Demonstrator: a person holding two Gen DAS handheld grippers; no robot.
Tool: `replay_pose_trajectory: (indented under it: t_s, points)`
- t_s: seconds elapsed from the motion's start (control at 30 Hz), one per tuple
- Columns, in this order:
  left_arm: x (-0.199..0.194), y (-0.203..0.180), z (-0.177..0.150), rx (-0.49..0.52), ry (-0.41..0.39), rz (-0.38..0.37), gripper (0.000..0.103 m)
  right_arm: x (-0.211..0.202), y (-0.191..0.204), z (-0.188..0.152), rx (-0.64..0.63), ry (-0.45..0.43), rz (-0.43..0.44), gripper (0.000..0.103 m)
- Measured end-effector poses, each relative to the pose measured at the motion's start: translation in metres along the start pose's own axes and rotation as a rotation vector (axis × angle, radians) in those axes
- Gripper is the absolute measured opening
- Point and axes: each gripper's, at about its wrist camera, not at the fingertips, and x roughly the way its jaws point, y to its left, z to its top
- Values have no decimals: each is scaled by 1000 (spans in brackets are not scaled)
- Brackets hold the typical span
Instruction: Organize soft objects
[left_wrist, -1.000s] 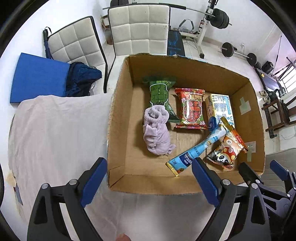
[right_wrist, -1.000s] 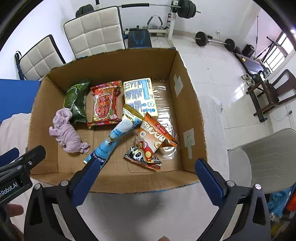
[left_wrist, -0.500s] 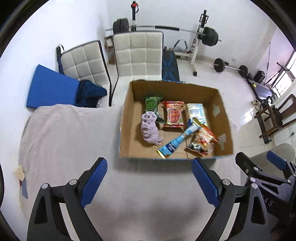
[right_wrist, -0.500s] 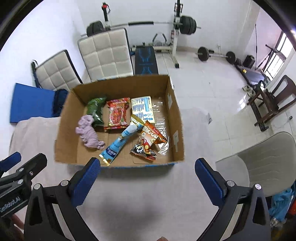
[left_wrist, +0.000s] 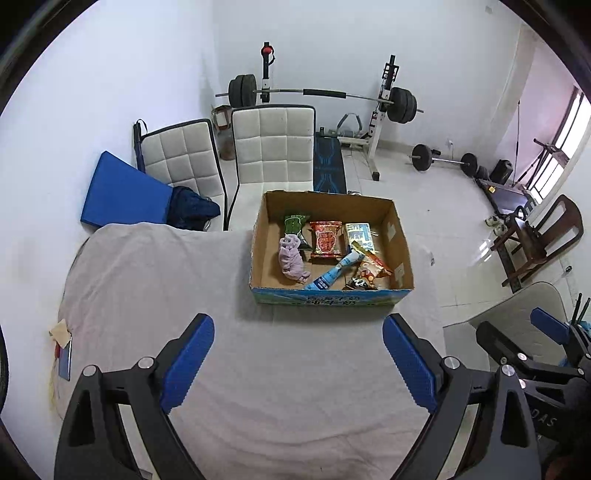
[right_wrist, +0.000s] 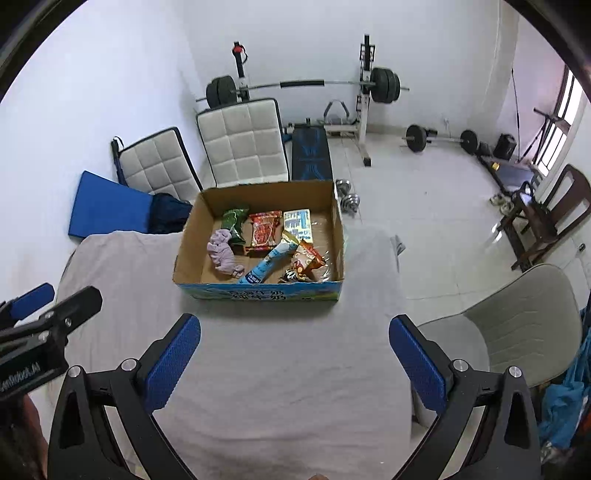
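A cardboard box (left_wrist: 400, 236) (right_wrist: 186, 236) stands on the far part of a table under a grey cloth (left_wrist: 155, 280) (right_wrist: 266, 362). Inside lie a lilac cloth bundle (left_wrist: 291, 257) (right_wrist: 222, 253), a green snack bag (left_wrist: 294, 226) (right_wrist: 233, 222), a red snack bag (left_wrist: 325, 239) (right_wrist: 263, 229), a pale printed pack (left_wrist: 358, 234) (right_wrist: 298, 223), a blue tube pack (left_wrist: 334, 272) (right_wrist: 271, 261) and an orange bag (left_wrist: 371, 271) (right_wrist: 306, 258). My left gripper (left_wrist: 298, 360) hangs open and empty, high above the cloth near the box. My right gripper (right_wrist: 294, 360) is likewise open and empty.
Two white padded chairs (left_wrist: 273, 147) (left_wrist: 181, 162) and a blue mat (left_wrist: 122, 192) stand behind the table. A weight bench with a barbell (left_wrist: 325, 94) stands by the far wall. A grey chair (right_wrist: 517, 325) is at the table's right and a wooden chair (left_wrist: 543, 236) farther right.
Both grippers have risen and drawn back from the box, which now looks much smaller and farther off. Both stay open and empty, and the box's contents have not moved.
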Motion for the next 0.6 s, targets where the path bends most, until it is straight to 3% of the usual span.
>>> replay_pose_trajectory:
  t_s: [0.27,0.57,0.6]
  points:
    - [-37,-5,-14,-5,-30,-24,94,-65,-3,-24,-6,-27,20,103]
    - [-53,-15,-22,29,-59,-1,94,-92,-2,-34,-21,-28,2,103]
    - [-52,-15,-21,31,-63,3,98,-93,-2,-33,-21,-34,-3,103]
